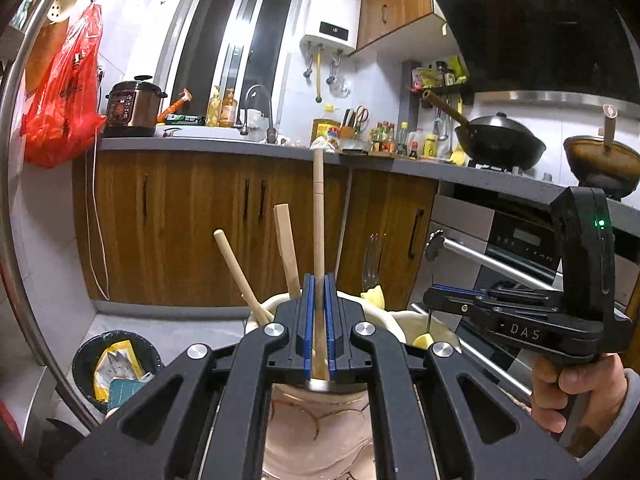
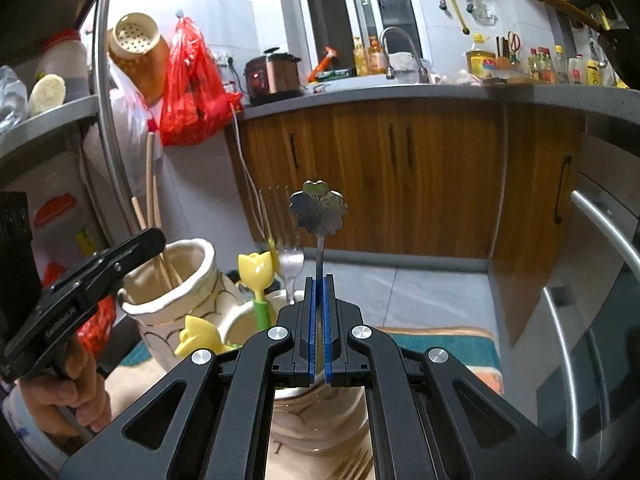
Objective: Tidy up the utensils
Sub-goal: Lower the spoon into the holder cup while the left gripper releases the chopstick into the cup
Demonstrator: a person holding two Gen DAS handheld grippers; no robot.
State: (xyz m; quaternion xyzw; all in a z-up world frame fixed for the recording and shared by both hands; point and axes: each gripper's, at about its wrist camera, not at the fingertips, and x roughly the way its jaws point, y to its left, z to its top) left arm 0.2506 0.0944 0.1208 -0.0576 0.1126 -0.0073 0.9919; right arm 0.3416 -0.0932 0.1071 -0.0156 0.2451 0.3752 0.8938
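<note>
My left gripper (image 1: 319,280) is shut on a long wooden chopstick (image 1: 318,208) that stands upright over a cream ceramic jar (image 1: 269,305). That jar holds two more wooden sticks (image 1: 287,252). My right gripper (image 2: 319,282) is shut on the thin stem of a metal spoon with a flower-shaped end (image 2: 319,207), held upright above a second cream jar (image 2: 320,420). In the right wrist view a fork (image 2: 289,261) and yellow tulip-shaped picks (image 2: 256,270) stand in that second jar. The chopstick jar (image 2: 176,300) stands to its left, beside the other gripper (image 2: 100,276).
Both jars rest on a patterned cloth (image 2: 448,344) close to me. Wooden cabinets (image 1: 192,220) and a grey counter (image 1: 224,146) lie ahead, an oven with a steel handle (image 1: 492,258) to the right. A bin (image 1: 116,364) sits on the floor at left, and a red bag (image 1: 64,92) hangs above.
</note>
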